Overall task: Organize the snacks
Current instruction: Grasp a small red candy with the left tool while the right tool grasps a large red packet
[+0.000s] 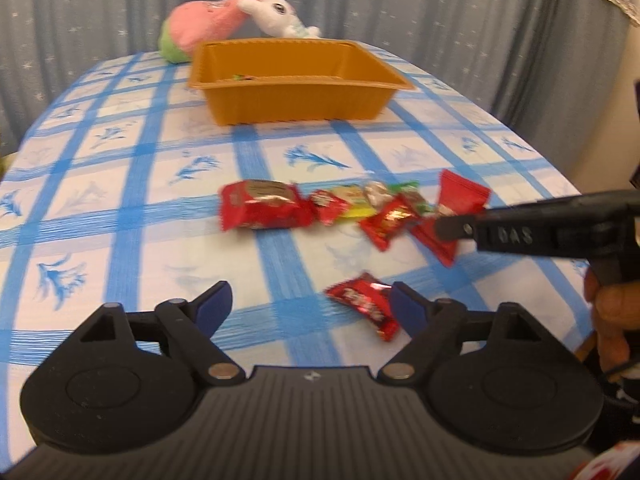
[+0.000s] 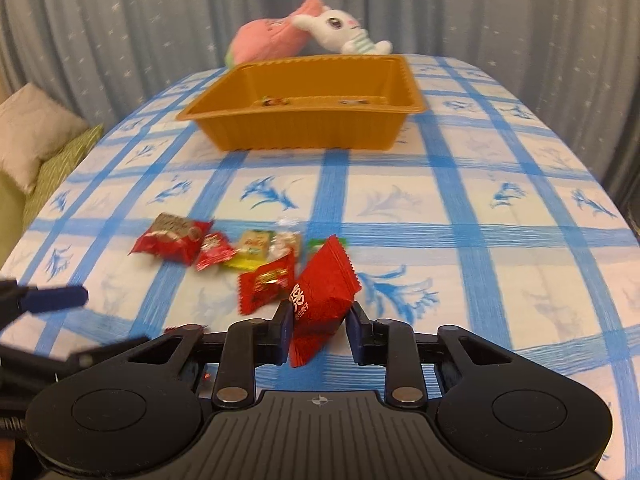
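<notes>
An orange tray stands at the far middle of the table, also in the right wrist view, with a few small snacks inside. A row of wrapped snacks lies mid-table. My left gripper is open, low over the cloth, with a small red candy by its right finger. My right gripper is closed on a tall red snack packet, which stands tilted between the fingers; it shows from the side in the left wrist view.
The table has a blue-checked cloth. A pink plush and a white rabbit plush lie behind the tray. Cushions sit off the left edge. Grey curtains hang behind.
</notes>
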A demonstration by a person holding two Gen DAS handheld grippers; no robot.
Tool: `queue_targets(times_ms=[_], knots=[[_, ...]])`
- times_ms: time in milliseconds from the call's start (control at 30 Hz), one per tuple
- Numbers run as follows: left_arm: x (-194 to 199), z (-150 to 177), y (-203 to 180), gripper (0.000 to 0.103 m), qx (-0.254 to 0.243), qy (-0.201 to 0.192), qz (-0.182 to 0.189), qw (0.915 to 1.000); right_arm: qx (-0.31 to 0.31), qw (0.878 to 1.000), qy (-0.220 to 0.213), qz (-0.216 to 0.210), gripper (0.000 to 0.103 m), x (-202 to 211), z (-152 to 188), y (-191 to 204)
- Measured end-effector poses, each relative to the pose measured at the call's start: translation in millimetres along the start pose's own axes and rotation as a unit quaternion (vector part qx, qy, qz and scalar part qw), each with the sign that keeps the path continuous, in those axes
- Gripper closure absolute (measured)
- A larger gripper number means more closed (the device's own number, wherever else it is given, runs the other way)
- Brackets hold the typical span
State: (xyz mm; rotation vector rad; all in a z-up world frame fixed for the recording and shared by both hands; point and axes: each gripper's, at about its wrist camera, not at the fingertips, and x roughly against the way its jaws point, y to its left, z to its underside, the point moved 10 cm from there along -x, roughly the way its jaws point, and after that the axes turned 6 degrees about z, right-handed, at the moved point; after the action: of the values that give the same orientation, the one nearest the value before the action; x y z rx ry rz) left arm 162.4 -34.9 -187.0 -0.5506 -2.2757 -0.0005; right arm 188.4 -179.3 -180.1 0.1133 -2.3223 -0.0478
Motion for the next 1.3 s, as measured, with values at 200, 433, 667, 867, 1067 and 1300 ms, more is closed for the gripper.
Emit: queue_targets(times_ms=[200, 433, 667, 867, 1067, 1300], knots=[[-12, 7, -27, 0.042, -0.019, 0.021, 0.032, 0.9991, -0.023, 1.000, 0.001, 0.015, 0.078, 3, -1, -16], [-25, 5, -41, 0.051, -0.023, 0.025, 0.034, 0.9989, -0.035, 0.999, 0.002, 0.021, 0.078, 4, -1, -25], [-31, 0, -34, 0.074, -0.040, 0.017, -0.004, 0.9991, -0.048, 0.999, 0.005, 0.018, 0.077, 3, -1, -30], [-25, 4, -29, 0.080, -0.055, 0.018, -0.018, 0.9982, -0.063, 0.998, 0.009, 0.026, 0.050, 2, 0, -35], [-21, 1, -22, 0.080, -0.072, 0.005, -0.048, 0.9962, -0.051, 0.997, 0.005, 0.064, 0.042, 1, 1, -41], [-20, 0, -6, 0.080, -0.063, 0.007, -0.071, 0.9955, -0.110, 0.991, 0.015, 0.068, 0.031, 0, 5, -54]])
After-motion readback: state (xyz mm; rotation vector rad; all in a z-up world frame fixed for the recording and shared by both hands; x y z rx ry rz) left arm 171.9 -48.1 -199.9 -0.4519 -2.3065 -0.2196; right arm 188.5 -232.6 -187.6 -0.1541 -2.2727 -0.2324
